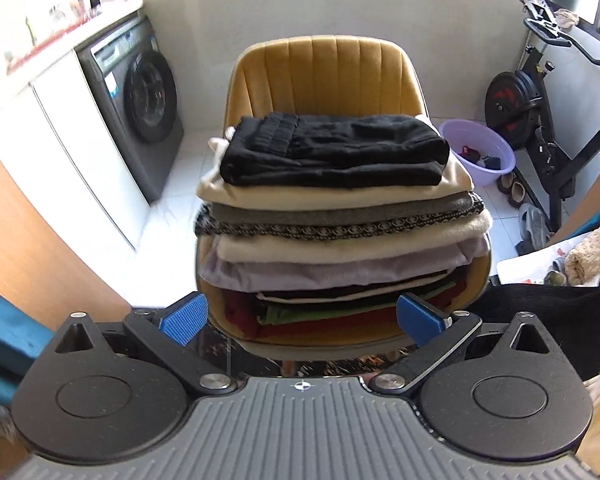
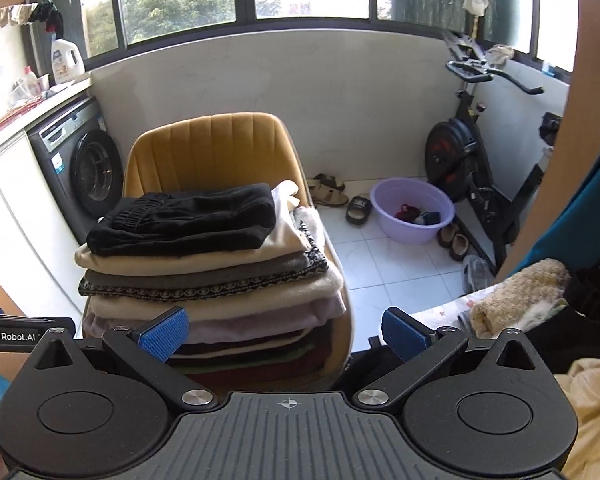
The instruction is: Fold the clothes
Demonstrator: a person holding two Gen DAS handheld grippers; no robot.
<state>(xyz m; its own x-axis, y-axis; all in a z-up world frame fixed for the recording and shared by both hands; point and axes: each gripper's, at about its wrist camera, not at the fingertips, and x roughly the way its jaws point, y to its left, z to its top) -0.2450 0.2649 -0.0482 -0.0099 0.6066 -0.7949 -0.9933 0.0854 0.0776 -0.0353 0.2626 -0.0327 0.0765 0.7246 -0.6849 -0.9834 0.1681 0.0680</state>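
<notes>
Two sandals (image 2: 332, 191), right view only.

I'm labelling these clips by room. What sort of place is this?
Most likely an enclosed home balcony used as a laundry area: a washing machine under a counter, a detergent jug by the windows, and an exercise bike.

Both wrist views face the clothes stack (image 1: 332, 216) closely, right view offset rightward

A washing machine (image 2: 81, 174) stands far left under a worktop (image 2: 27, 114) with a detergent jug (image 2: 65, 60); an exercise bike (image 2: 472, 152) stands right, slippers (image 2: 358, 209) between.
</notes>
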